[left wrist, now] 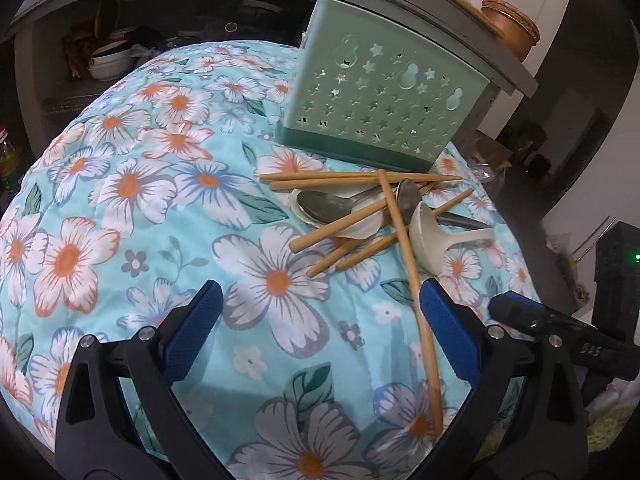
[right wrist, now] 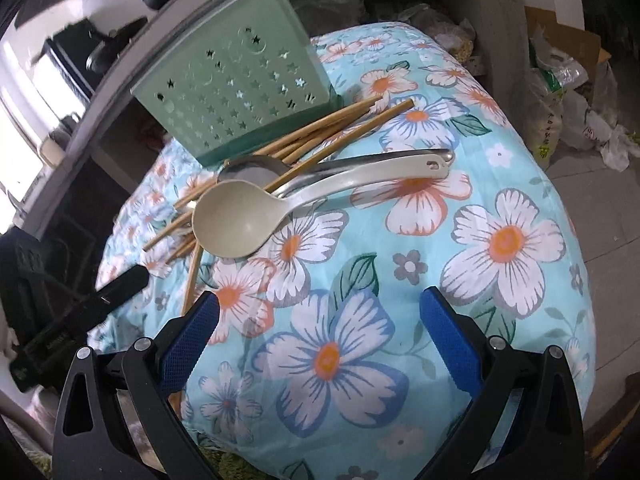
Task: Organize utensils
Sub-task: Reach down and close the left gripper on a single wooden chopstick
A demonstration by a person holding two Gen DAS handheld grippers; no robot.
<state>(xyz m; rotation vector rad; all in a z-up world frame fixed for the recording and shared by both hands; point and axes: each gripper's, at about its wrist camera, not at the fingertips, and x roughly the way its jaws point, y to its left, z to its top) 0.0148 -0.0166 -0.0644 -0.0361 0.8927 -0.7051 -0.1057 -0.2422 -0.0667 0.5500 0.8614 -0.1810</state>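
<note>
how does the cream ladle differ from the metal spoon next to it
The cream ladle is matte plastic with a deep round bowl; the metal spoon is shiny and shallower. The ladle lies on top, while chopsticks cross the spoon. Both lie in the same pile, handles pointing the same way.

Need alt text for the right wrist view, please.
The open right gripper hovers over a floral cloth, holding nothing. Ahead, a cream ladle, a metal spoon and chopsticks lie piled before a green holder.

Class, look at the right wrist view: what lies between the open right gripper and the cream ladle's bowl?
Only bare floral cloth separates the right gripper from the cream ladle, as the right wrist view shows.
</note>
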